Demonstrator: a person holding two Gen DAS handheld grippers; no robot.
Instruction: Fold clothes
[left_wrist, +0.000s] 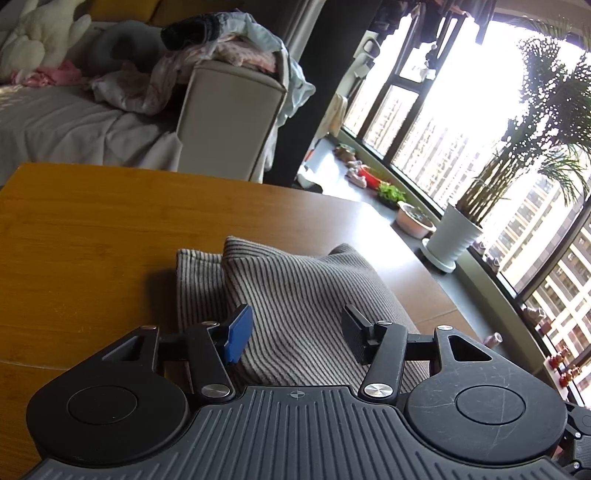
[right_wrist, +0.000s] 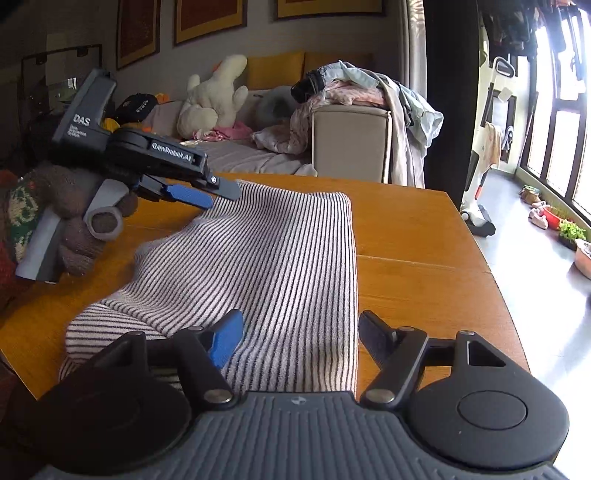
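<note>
Blown-out daylight floods through the windows; fisheye-bent edges.

Left gripper hangs over the cloth's far end, jaws apart, held by a gloved hand. Right gripper, jaws apart, straddles the cloth's near edge.

garment on table

Garment: grey-white with thin dark stripes. Desk: orange-brown wood grain. Left gripper and right gripper: black, each with one blue pad. Plush toy: cream. Plant pot: white.
</note>
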